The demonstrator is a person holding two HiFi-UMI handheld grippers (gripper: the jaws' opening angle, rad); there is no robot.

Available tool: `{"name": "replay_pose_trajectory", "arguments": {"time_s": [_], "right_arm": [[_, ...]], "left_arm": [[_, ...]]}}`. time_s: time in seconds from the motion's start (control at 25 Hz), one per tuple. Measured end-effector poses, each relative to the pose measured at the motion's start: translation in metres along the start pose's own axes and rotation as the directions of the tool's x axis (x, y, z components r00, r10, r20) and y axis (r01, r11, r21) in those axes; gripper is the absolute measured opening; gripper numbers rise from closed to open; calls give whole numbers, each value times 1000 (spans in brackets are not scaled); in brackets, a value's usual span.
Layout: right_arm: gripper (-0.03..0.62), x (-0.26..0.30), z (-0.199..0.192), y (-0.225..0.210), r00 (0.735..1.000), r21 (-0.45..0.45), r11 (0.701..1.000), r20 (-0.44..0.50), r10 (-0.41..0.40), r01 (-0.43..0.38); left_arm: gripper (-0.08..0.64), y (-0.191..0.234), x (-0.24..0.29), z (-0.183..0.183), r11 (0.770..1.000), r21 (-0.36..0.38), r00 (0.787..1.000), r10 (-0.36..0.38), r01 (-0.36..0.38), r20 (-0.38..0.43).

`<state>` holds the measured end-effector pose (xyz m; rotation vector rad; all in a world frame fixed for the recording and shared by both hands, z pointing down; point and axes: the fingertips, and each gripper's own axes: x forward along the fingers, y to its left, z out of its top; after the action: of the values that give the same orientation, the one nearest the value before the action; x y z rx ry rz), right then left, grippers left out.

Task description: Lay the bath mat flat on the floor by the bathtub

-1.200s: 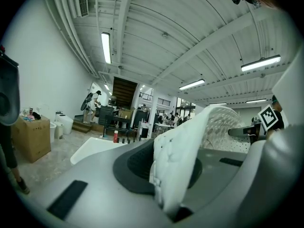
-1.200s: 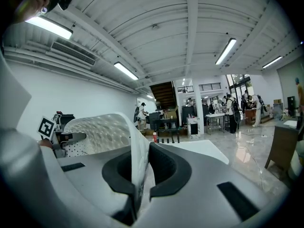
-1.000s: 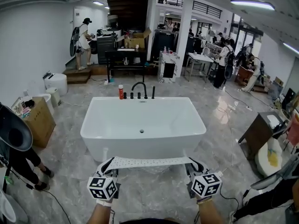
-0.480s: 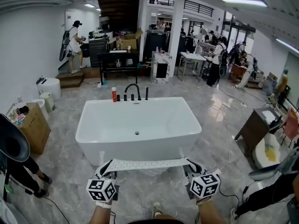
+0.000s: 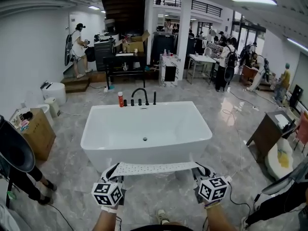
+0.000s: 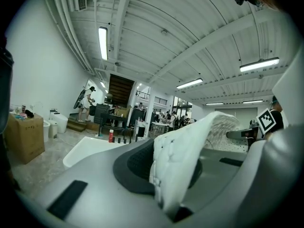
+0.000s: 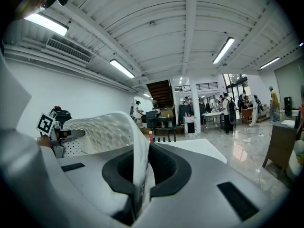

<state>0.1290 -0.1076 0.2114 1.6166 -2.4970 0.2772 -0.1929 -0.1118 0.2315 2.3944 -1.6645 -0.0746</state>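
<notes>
- Bath mat (image 5: 155, 168), white and dotted with small holes, hangs in the air as a long strip between the two grippers, above the floor rather than on it.
- Left gripper (image 5: 112, 171) has its jaws closed tight on the mat's left end. In the left gripper view the white edge is bunched and pinched between the dark pads.
- Right gripper (image 5: 200, 170) is clamped the same way on the right end. In the right gripper view a thin edge stands upright between the pads and the mat curls away to the left.
- Both grippers sit at about the same height and well apart, with the mat pulled nearly level between them.
- Bathtub (image 5: 144, 154), white and rectangular, stands just beyond the mat, which runs parallel to its near long side.
- Black faucet (image 5: 140, 94) rises at the tub's far rim, with a red bottle (image 5: 121, 99) just beside it on the left.
- Grey marble floor (image 5: 231, 129) surrounds the tub, and a shoe (image 5: 162, 215) shows near the bottom edge of the head view.
- Cardboard box (image 5: 36, 134) stands left of the tub and a dark wooden cabinet (image 5: 262, 136) to its right, both apart from it.
</notes>
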Motion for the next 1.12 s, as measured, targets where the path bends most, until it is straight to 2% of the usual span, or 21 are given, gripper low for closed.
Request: {"name": "replay_pose_trajectory", "arguments": {"time_s": [0.6,0.8,1.12], "right_arm": [[34,52,-12,9,999,6,999,-38,39,-39],[34,81,-8,-3,997,13,998,-46,66,-65],[34,145,-1,-46,993,17,994,-51,110,-109]], "left_arm": [[26,40,17,-11,999,-1,998,51,-51,-26],[26,49,40,-9,997,3,996,74,-74,-39],[26,57,99,-13,992,10,991,125,-125,-49]]}}
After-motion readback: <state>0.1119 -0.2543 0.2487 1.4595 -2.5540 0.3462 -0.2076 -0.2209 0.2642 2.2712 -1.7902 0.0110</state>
